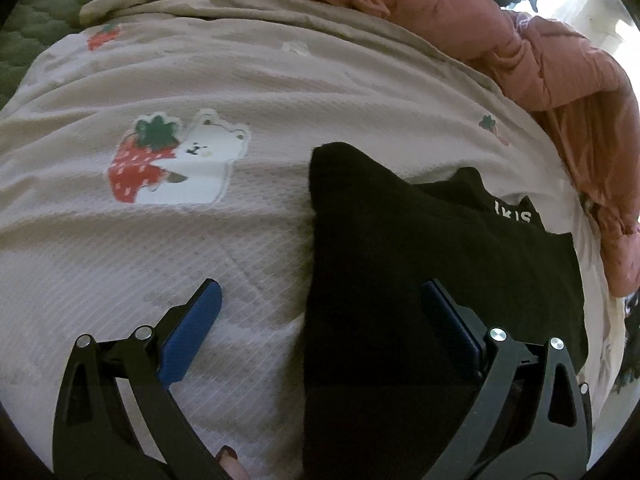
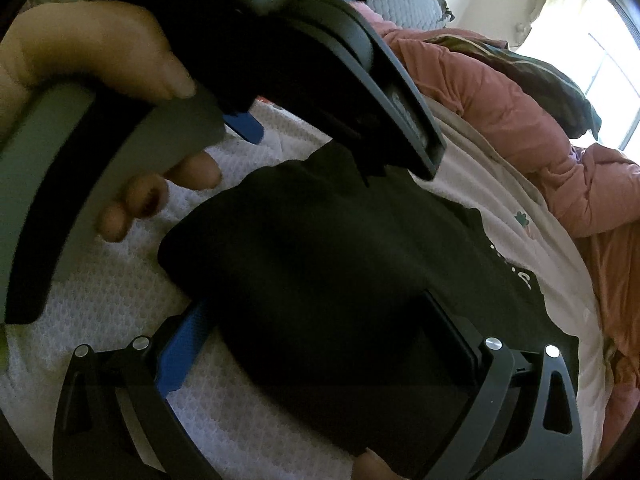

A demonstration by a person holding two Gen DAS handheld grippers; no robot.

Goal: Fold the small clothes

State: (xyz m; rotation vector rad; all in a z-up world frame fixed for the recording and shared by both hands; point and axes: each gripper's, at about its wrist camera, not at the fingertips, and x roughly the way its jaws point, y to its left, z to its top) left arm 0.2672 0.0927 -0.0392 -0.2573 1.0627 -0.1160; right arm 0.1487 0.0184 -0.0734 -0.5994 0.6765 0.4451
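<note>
Bedding fills both views: a cream blanket (image 1: 160, 240) with a waffle weave, printed with a strawberry and a white bear (image 1: 176, 160), is spread over a bed, and a pink quilted coat (image 1: 560, 64) is heaped along its far edge. A small black garment (image 1: 420, 248) with a little white lettering (image 1: 514, 214) is laid on the blanket, already doubled over into a thick pad, its left edge straight. The left gripper (image 1: 320, 320) is held low over that edge with its blue-padded fingers (image 1: 192, 332) spread wide; one finger is seen over bare blanket, the other over the black cloth, and nothing is pinched. The right gripper (image 2: 316, 340) is likewise spread wide, straddling the near part of the garment, and nothing appears to be clamped. In the right view the left tool is seen ahead, gripped by a hand (image 2: 80, 60). The cloth is judged soft, light and limp, likely to sag and slip open if lifted by one point; a hold on a folded edge or corner, through all layers, is judged best.
</note>
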